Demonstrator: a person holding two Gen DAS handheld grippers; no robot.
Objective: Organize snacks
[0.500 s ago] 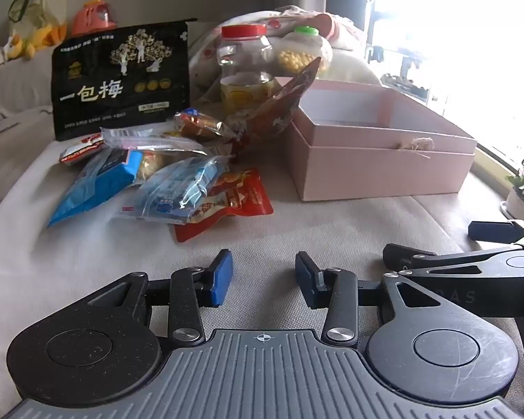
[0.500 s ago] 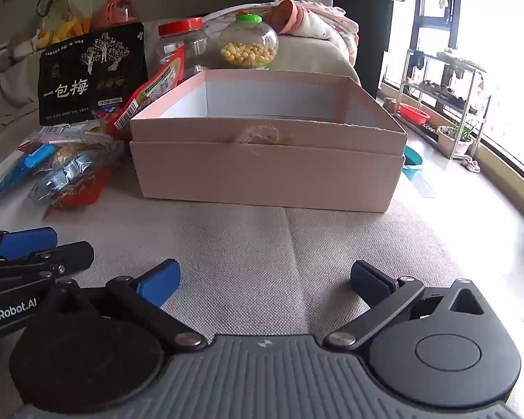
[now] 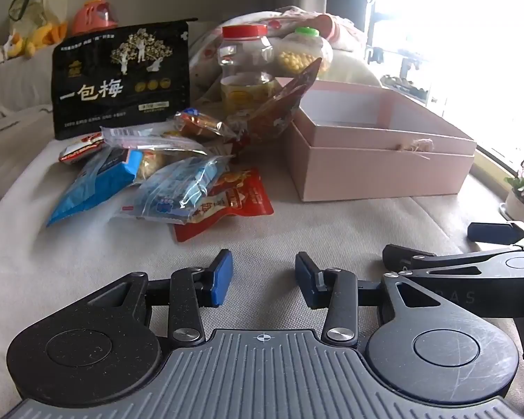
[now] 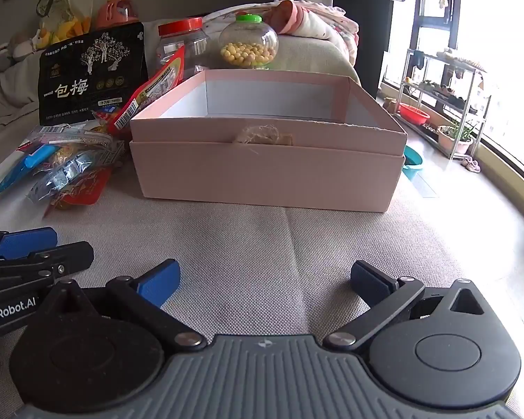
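your left gripper point(image 3: 263, 277) tilts down toward the beige woven cloth surface point(image 3: 297, 230), its blue-padded fingers point(image 3: 220, 277) partly spread with only bare cloth between them. your right gripper point(image 4: 265, 284) sits just beside it on the right, tilted down the same way, its jaws spread as wide as they go and pinching nothing. both hover low over the cloth, well short of the snacks.

the heap of crinkly snack packets point(image 3: 164, 181), blue, clear and red, lies ahead and left of your left gripper. behind it stands the tall black plum pouch with white lettering point(image 3: 122, 80), and beside that the clear plastic jar with a red lid point(image 3: 246, 66) and the round jar of yellow balls with a green cap point(image 4: 248, 47). the open pale pink cardboard box point(image 4: 265, 171) sits straight ahead of your right gripper, nothing visible inside it, touching the packet heap on its left.
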